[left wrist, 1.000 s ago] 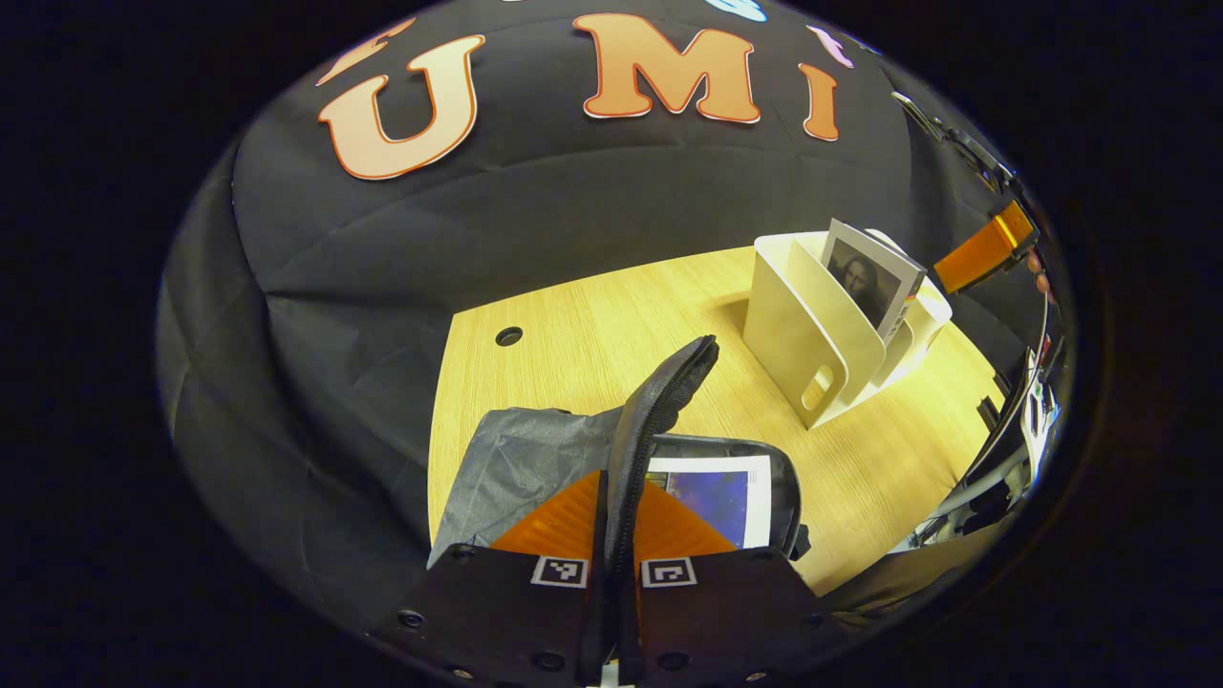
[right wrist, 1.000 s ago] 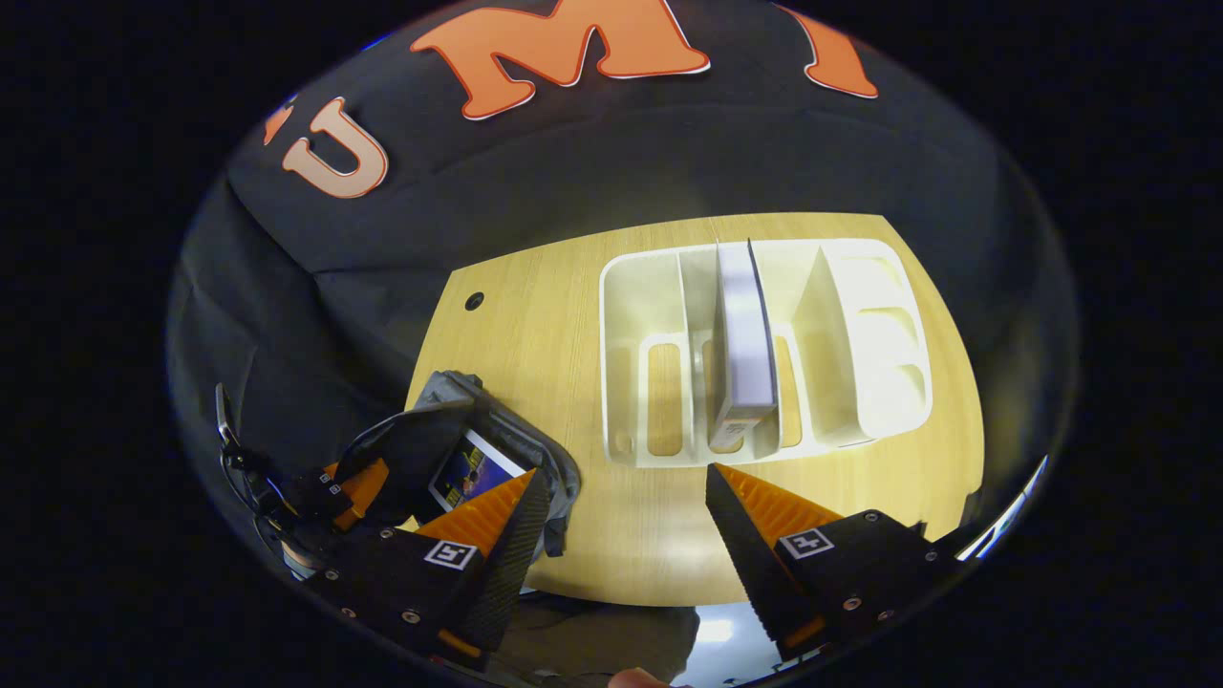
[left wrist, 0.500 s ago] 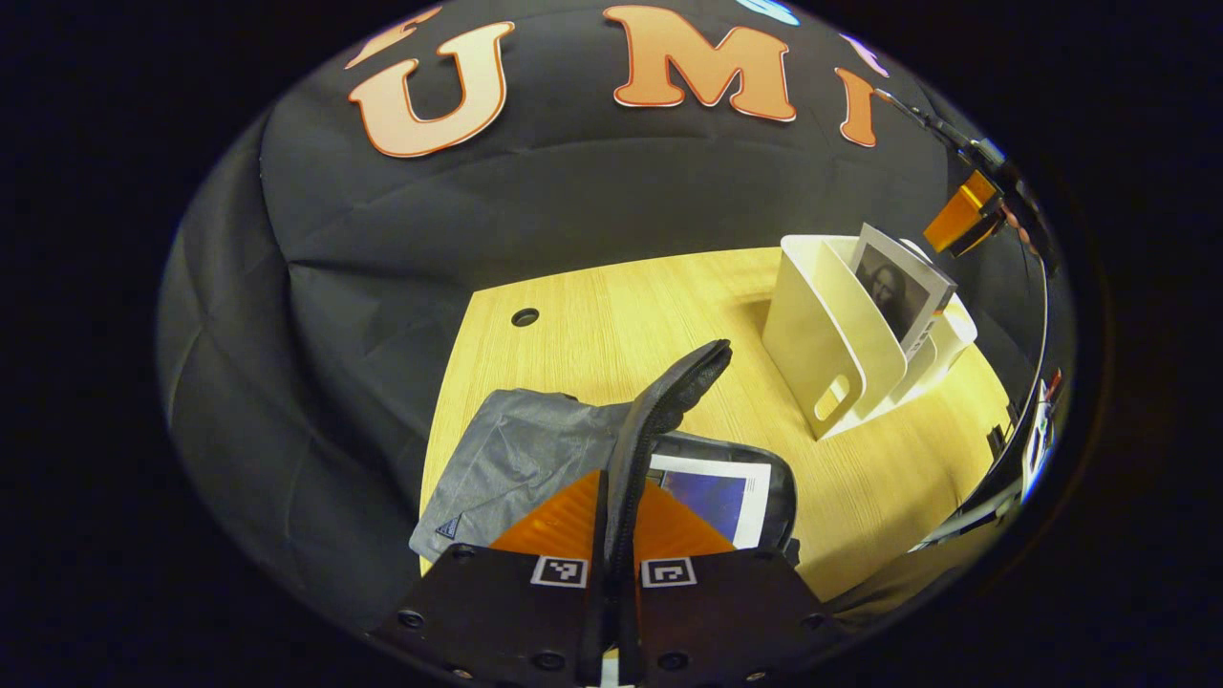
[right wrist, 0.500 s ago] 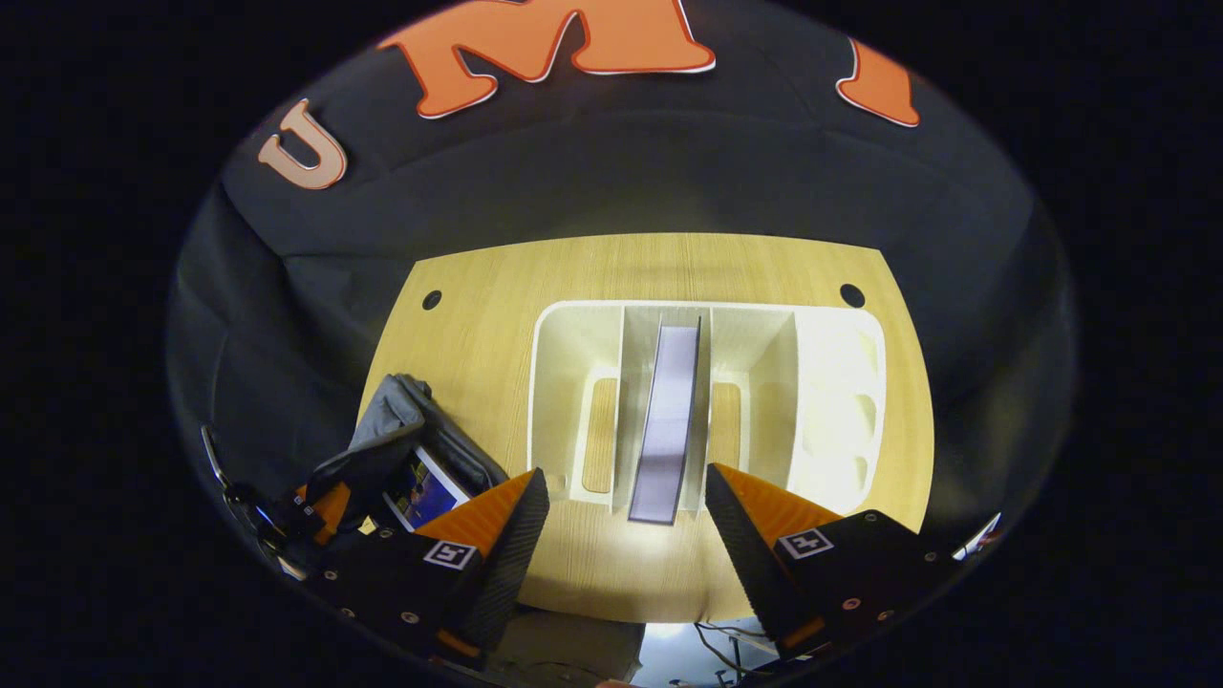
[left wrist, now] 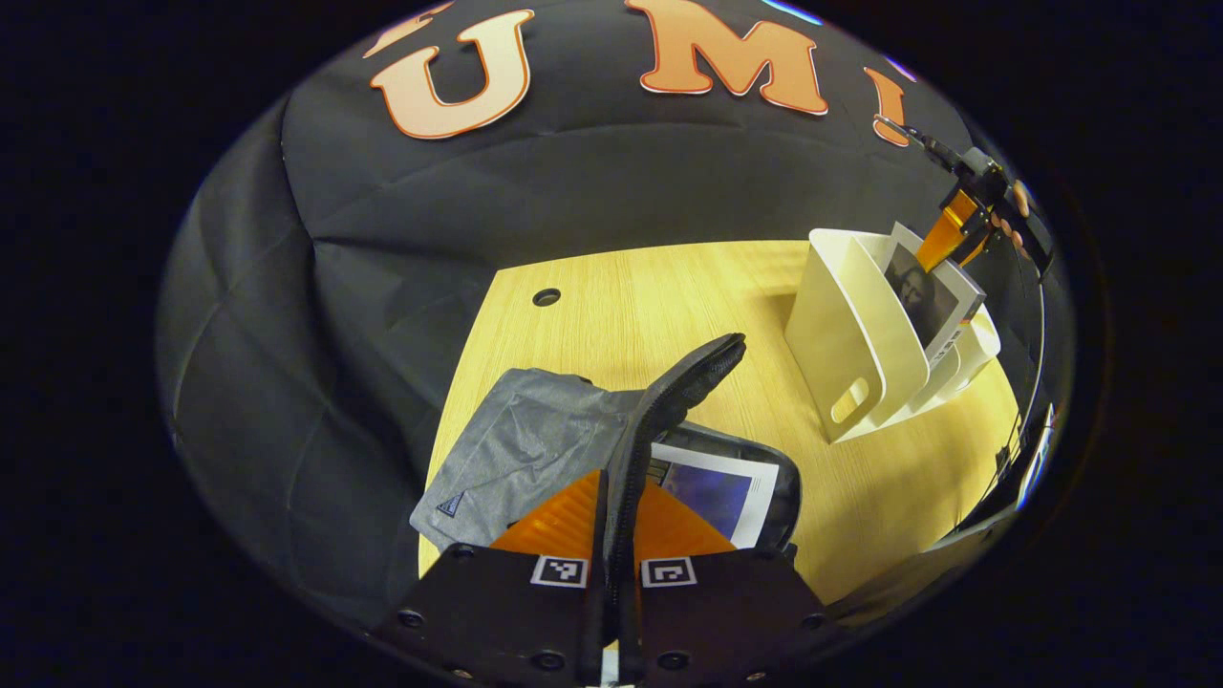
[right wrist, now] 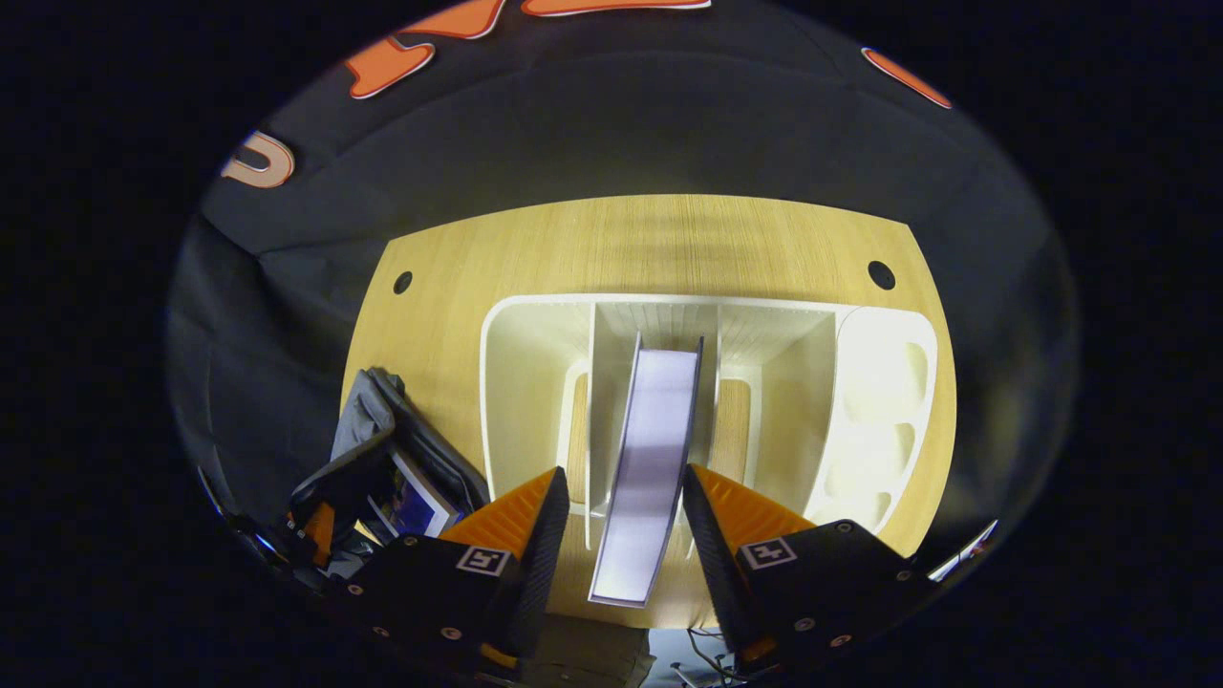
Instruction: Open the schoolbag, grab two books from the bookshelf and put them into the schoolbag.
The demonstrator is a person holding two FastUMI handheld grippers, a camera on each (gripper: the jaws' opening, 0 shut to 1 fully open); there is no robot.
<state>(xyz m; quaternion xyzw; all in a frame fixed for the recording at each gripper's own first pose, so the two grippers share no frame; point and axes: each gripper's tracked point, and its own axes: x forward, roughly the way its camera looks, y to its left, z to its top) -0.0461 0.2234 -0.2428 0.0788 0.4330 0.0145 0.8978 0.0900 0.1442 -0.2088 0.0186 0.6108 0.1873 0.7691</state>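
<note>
In the left gripper view my left gripper (left wrist: 618, 487) is shut on the black zip flap (left wrist: 669, 401) of the grey schoolbag (left wrist: 516, 449) and holds it raised. A book with a blue cover (left wrist: 717, 487) lies inside the bag. The white bookshelf (left wrist: 850, 325) stands at the right with a second book (left wrist: 932, 301) upright in it. My right gripper (left wrist: 951, 234) hovers over that book's top. In the right gripper view my right gripper (right wrist: 621, 473) is open, one finger on each side of the book (right wrist: 650, 449). A gap shows on the left side.
The bookshelf (right wrist: 516, 363) has several divided slots on the wooden table (right wrist: 650, 239). Round cable holes (right wrist: 881, 274) sit near the table's far corners. The schoolbag (right wrist: 377, 440) and my left gripper (right wrist: 320, 526) lie at the lower left. Black cloth walls surround the table.
My right gripper has come down over the shelf, and its fingers now straddle the upright book and stand closer together. My left gripper keeps the flap raised, barely shifting.
</note>
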